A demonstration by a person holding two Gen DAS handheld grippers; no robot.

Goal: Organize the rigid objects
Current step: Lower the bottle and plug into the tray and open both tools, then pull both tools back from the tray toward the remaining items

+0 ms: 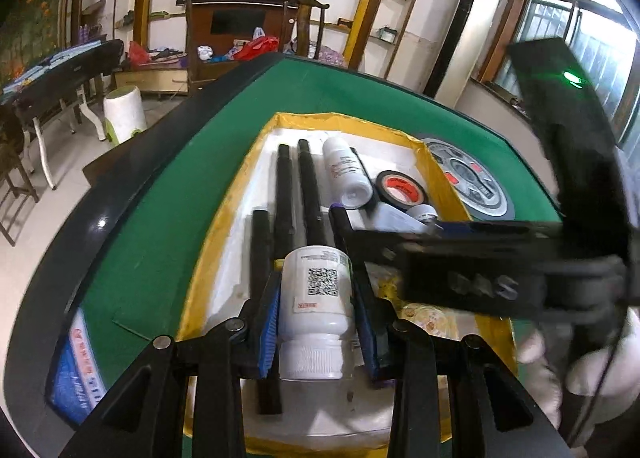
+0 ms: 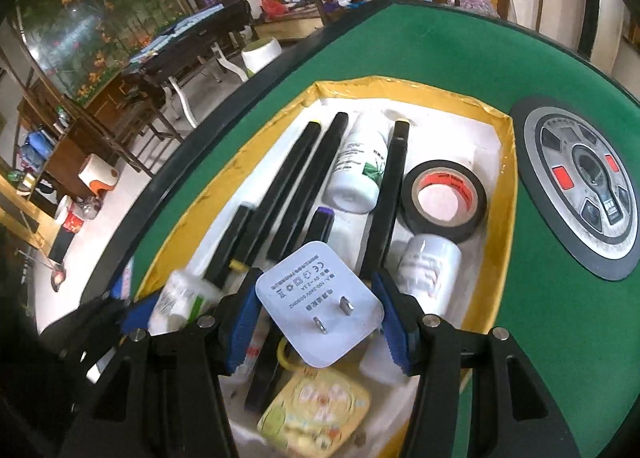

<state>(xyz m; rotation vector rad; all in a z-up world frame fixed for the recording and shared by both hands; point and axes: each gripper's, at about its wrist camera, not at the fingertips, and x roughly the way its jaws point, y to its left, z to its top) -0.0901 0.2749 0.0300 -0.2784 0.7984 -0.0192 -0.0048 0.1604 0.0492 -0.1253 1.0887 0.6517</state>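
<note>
Over yellow-rimmed tray point(image 2: 505, 194) on green table point(image 2: 460, 70), L gripper point(image 1: 316, 308) clamps white bottle point(image 1: 314, 298) btwn blue pads, R gripper point(image 2: 320, 308) clamps white charger plug point(image 2: 320, 308), prongs toward camera; black pens point(image 2: 280, 186), tape roll point(image 2: 444, 202) lie inside tray.

Both tools point steeply down: the left tool point(image 1: 316, 322) clamped on a white bottle point(image 1: 314, 308), the right tool point(image 2: 320, 322) on a white charger plug point(image 2: 318, 308).

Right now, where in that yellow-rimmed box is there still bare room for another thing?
Bare white floor shows at the far end of the box, beyond the tape roll, and along the left wall beside the black pens. The middle and near end are crowded.
</note>
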